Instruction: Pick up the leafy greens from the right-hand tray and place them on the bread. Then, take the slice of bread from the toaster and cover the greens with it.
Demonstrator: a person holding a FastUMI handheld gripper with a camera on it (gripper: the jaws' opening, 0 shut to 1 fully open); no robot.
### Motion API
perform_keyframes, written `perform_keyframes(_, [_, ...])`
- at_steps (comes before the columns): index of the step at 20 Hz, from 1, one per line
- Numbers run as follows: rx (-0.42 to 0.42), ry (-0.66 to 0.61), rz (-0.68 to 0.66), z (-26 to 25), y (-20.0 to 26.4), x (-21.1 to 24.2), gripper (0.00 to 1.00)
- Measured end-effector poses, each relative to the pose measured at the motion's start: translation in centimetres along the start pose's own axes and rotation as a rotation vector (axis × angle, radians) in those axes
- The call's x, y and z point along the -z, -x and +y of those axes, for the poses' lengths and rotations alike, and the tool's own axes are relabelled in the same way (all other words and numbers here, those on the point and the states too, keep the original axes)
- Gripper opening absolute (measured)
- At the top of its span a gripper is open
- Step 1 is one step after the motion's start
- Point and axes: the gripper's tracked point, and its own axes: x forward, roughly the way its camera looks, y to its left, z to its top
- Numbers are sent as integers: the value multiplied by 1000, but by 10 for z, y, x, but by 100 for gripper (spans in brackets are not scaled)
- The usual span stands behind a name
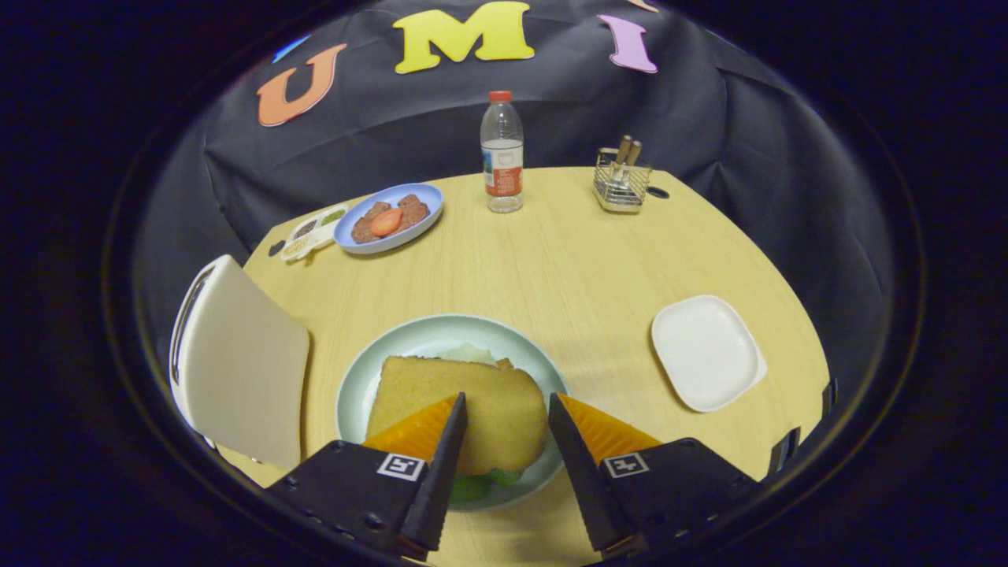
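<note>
Bread (465,413) is shown lying flat on a pale green plate (370,378) at the near edge of the table (583,268), with leafy greens (472,487) visible beneath its near edge and a paler leaf just showing past its far edge. The covering slice is thus judged to be already laid over the greens, so both steps of the task appear complete; only withdrawal of the claw (508,409) is judged to remain. The claw is held with its fingers apart, one on each side of the slice's near part, and nothing is clamped between them; whether either finger touches the bread cannot be told.

Containers are distributed as follows. A white square tray (707,352) near the right edge of the table is seen with nothing in it, which agrees with the greens having been taken from it. A toaster (236,362) stands at the near left corner, side-on, so its slots are hidden. A blue plate (390,219) at the far left edge carries brown pieces and a red slice, and a small divided dish (313,233) lies just beside it. A plastic bottle (502,153) stands at the far edge, and a wire holder (622,183) containing utensil handles stands toward the far right corner.
</note>
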Motion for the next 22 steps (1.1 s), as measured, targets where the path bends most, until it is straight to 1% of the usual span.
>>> perform_keyframes(3, [-9,43,-32,-4,13,-10,73])
perform_keyframes(6, [-22,92,-91,-9,34,-31,79])
perform_keyframes(12, [-70,148,-255,-29,98,-86,90])
perform_keyframes(14, [-79,156,-327,-41,125,-105,96])
perform_keyframes(19, [-70,174,-494,-73,193,-131,96])
perform_keyframes(22, [-92,160,-588,-83,238,-140,96])
